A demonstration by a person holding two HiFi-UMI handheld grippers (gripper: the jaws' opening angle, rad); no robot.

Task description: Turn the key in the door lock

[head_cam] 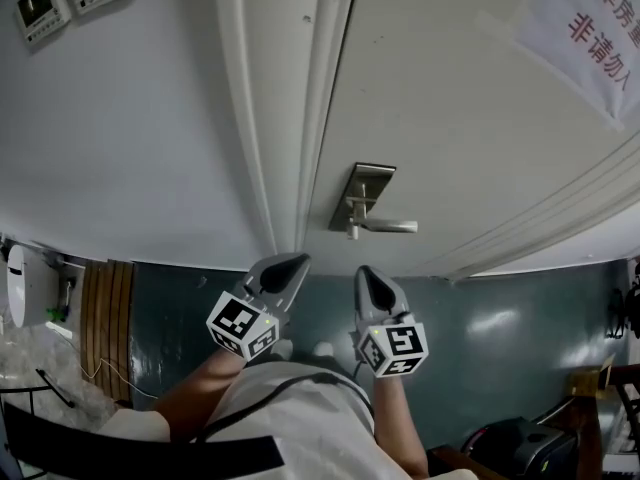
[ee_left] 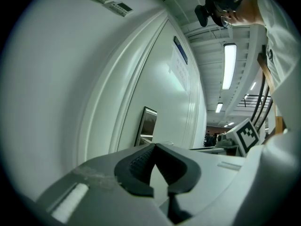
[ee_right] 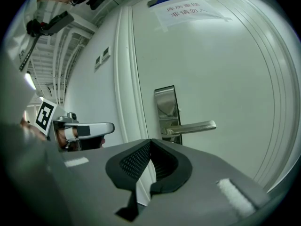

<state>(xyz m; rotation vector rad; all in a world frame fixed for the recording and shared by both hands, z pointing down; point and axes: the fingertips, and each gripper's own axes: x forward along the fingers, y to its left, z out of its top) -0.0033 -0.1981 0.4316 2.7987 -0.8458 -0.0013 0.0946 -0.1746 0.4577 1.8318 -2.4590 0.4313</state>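
- Head view: I hold the left gripper (head_cam: 293, 263) and the right gripper (head_cam: 368, 273) side by side and near each other. Both are aimed at the white door (head_cam: 450, 118) and are short of it. The lock plate (head_cam: 365, 190) and its lever handle (head_cam: 390, 226) lie just ahead of the right gripper, so I judge that tool is lined up to work the lock
- Left gripper view: the jaws are pressed together with nothing between them. The tool faces the door frame (ee_left: 117, 102) beside the lock plate, which is seen edge-on. I judge it is held off as the spare hand
- Right gripper view: the jaws are pressed together and empty. The lever handle sits just beyond the tips and apart from them. The plate below the lever is hidden behind the gripper body
- Task item: I can make out no key in any view (a small stub (head_cam: 352, 233) under the lever may be the key or the cylinder). I judge this to be the approach stage, with no turn made yet
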